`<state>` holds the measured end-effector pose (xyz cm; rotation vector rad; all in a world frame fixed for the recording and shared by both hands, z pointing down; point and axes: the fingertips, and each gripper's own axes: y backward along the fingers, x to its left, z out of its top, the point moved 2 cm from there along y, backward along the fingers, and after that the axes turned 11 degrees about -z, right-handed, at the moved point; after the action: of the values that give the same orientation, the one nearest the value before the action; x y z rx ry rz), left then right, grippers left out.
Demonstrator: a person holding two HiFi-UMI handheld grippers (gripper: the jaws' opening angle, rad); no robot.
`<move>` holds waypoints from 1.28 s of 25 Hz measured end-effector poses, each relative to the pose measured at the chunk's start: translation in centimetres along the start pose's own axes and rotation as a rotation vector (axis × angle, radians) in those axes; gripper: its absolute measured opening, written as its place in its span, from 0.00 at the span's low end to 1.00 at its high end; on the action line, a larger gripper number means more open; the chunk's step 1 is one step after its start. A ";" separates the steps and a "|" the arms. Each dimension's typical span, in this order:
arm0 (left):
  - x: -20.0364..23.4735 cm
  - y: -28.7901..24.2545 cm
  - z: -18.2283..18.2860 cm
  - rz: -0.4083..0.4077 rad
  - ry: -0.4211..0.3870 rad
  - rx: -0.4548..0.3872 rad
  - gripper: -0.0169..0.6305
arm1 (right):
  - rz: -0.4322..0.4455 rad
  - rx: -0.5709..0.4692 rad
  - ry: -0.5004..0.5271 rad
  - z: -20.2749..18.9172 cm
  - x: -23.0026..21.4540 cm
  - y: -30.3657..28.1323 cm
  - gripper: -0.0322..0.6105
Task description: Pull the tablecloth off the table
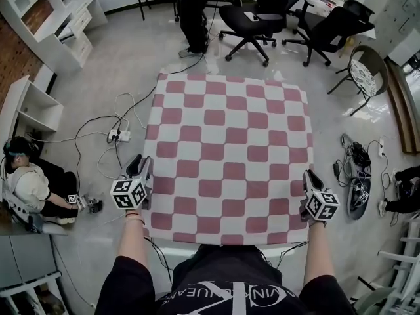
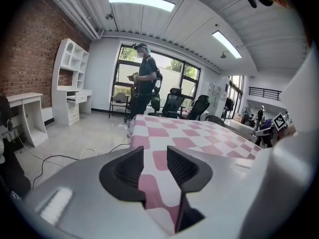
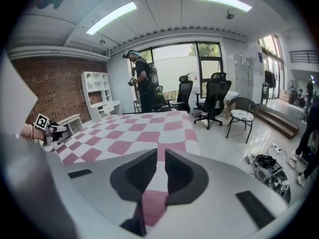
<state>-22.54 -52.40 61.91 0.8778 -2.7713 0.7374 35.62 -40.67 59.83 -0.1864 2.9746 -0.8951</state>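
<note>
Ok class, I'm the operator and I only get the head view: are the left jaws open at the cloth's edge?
Observer: Yes. The left gripper has its jaws apart. The cloth shows in the gap and is not pinched.
Operator: And the right?
Observer: The right gripper has its jaws almost together, with only a thin slit between them.
Operator: I see legs at the far end. Who is it?
Observer: A person stands there, holding something in front of the chest.
</note>
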 end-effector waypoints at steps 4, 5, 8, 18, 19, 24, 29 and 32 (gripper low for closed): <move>0.9 -0.9 -0.8 0.023 0.013 0.045 0.26 | -0.046 0.040 -0.007 -0.2 -2.5 -1.6 0.07; 1.2 -1.0 -0.9 0.030 0.022 0.056 0.27 | -0.050 0.052 -0.006 -0.2 -2.9 -2.1 0.09; 1.7 -1.3 -1.3 0.046 0.048 0.085 0.30 | -0.049 0.092 0.004 -0.7 -4.1 -3.5 0.23; 2.6 -2.4 -2.6 0.070 0.120 0.136 0.38 | -0.063 0.209 -0.164 -2.6 -8.6 -7.1 0.26; 2.6 -2.5 -2.7 0.069 0.131 0.135 0.38 | -0.055 0.220 -0.175 -2.9 -8.8 -7.2 0.26; 2.7 -2.6 -3.5 0.057 0.182 0.152 0.39 | -0.021 0.255 -0.278 -3.9 -9.1 -7.6 0.27; 2.8 -2.5 -4.5 0.057 0.229 0.182 0.39 | 0.029 0.274 -0.359 -4.1 -9.3 -7.8 0.27; 2.8 -2.6 -4.8 0.052 0.233 0.196 0.38 | 0.046 0.269 -0.374 -4.2 -9.4 -7.7 0.27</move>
<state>-23.40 -53.33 67.90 0.7015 -2.5567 1.0613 45.51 -43.55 67.52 -0.2446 2.4812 -1.1035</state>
